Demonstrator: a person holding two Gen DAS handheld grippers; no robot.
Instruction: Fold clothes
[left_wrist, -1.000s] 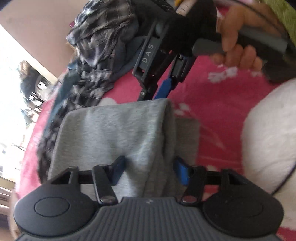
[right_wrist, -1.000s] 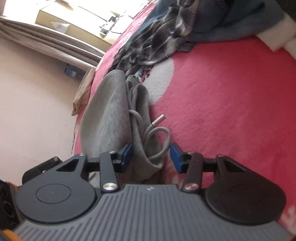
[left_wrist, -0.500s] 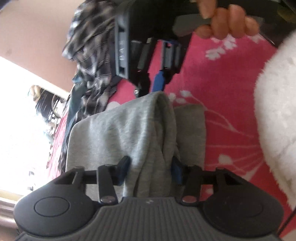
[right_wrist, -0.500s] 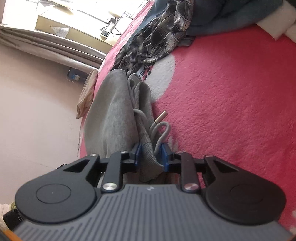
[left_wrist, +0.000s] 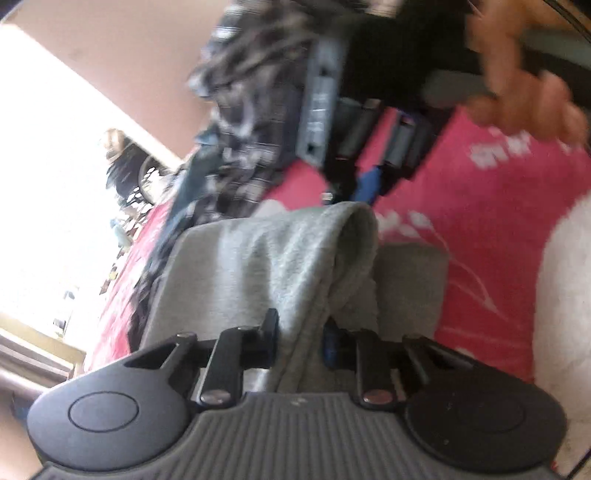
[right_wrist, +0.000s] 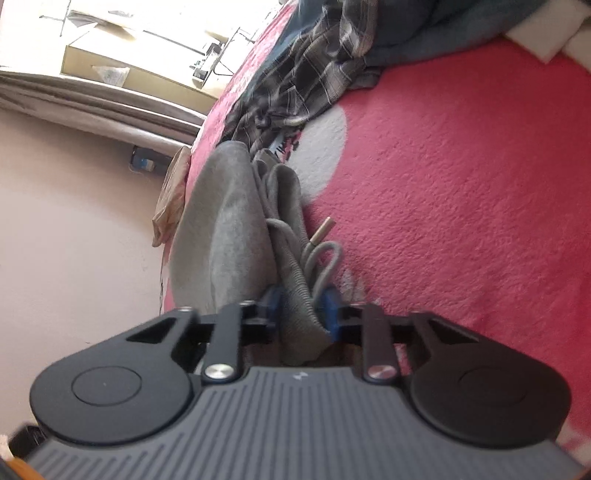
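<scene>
No writing can be read: the label on the side of the right gripper (left_wrist: 369, 184), seen from the left wrist camera, is blurred by motion.

One grey garment (left_wrist: 280, 258) is seen, lying folded on a pink blanket (left_wrist: 480, 229) with white flower patterns. One grey drawstring (right_wrist: 325, 258) with one metal tip comes out of its edge and rests on the blanket. One dark checked shirt (right_wrist: 310, 70) and one blue-grey cloth (right_wrist: 424, 33) lie in a heap further away on the same blanket, just beyond the grey garment. One white fluffy thing (left_wrist: 565, 288) is seen at the right edge of the left view; what it is cannot be told.

Two grippers are counted. The left gripper (left_wrist: 301, 330) is closed nearly fully, and a raised fold of the grey garment is pinched between its two fingers. The right gripper (right_wrist: 301, 308) is also closed tightly, on the ribbed edge of the same garment, beside the drawstring. One hand (left_wrist: 524, 77) is seen around the handle of the right gripper, blurred.
</scene>
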